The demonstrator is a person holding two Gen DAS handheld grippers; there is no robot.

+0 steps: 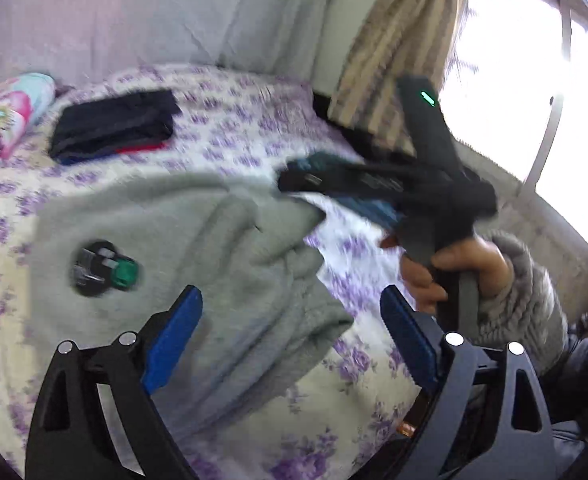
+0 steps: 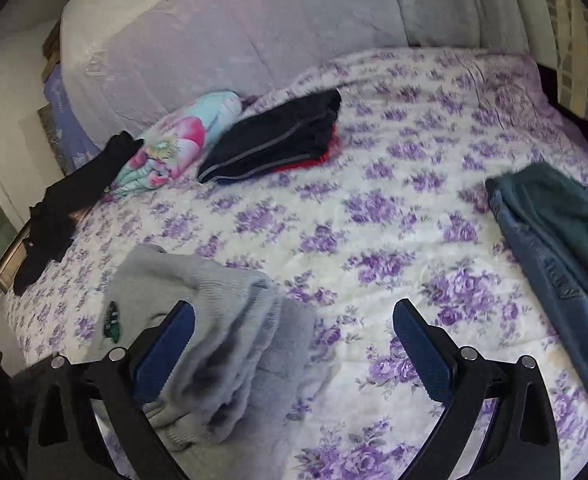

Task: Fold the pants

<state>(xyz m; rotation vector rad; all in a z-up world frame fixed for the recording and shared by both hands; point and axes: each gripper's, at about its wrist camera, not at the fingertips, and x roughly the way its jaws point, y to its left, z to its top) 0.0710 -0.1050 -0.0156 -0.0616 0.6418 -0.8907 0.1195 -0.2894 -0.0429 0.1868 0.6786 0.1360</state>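
Note:
Grey sweatpants [image 1: 181,248] lie bunched on the floral bedspread, with a dark round patch [image 1: 101,268] on them. My left gripper [image 1: 289,320] is open just above them, holding nothing. The right gripper [image 1: 374,184] shows in the left wrist view, held in a hand above the pants' far edge; its jaws are blurred there. In the right wrist view the grey pants [image 2: 213,340] lie crumpled at lower left, and my right gripper [image 2: 294,340] is open and empty, its left finger [image 2: 165,344] over the cloth.
A folded stack of dark clothes [image 2: 277,140] lies at the back of the bed [image 2: 374,220]. A rolled colourful blanket [image 2: 177,140] and a black garment [image 2: 65,204] lie left. Jeans with a green garment [image 2: 554,232] lie right. Curtain and window [image 1: 514,60] stand right.

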